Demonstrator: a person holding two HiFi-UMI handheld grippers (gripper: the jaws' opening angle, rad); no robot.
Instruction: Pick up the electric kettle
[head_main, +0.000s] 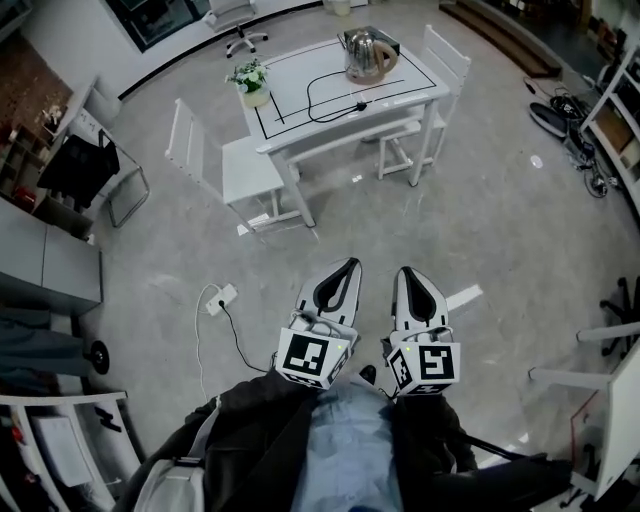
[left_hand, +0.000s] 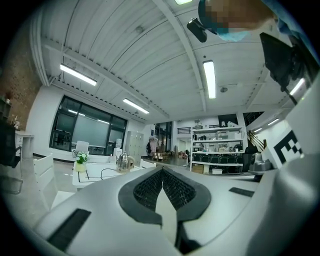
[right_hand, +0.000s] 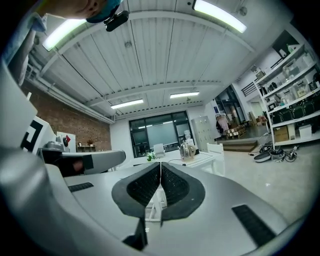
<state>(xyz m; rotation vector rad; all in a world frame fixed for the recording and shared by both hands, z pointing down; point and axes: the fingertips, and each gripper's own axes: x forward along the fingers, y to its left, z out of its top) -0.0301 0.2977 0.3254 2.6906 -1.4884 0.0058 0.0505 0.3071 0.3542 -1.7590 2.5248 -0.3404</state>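
A shiny steel electric kettle (head_main: 366, 53) stands at the far right end of a white table (head_main: 400, 92), its black cord (head_main: 325, 100) looping across the top. It shows small and far off in the left gripper view as the kettle (left_hand: 123, 161) and in the right gripper view as the kettle (right_hand: 187, 150). My left gripper (head_main: 350, 265) and right gripper (head_main: 408, 272) are side by side close to the person's body, pointing level toward the table, well short of it. Both are shut with nothing between the jaws.
A small potted plant (head_main: 251, 80) sits on the table's left end. White chairs stand at the near left (head_main: 222, 167) and far right (head_main: 437, 62). A white power strip (head_main: 221, 298) with a cable lies on the floor to my left. Shelving (head_main: 615, 110) lines the right wall.
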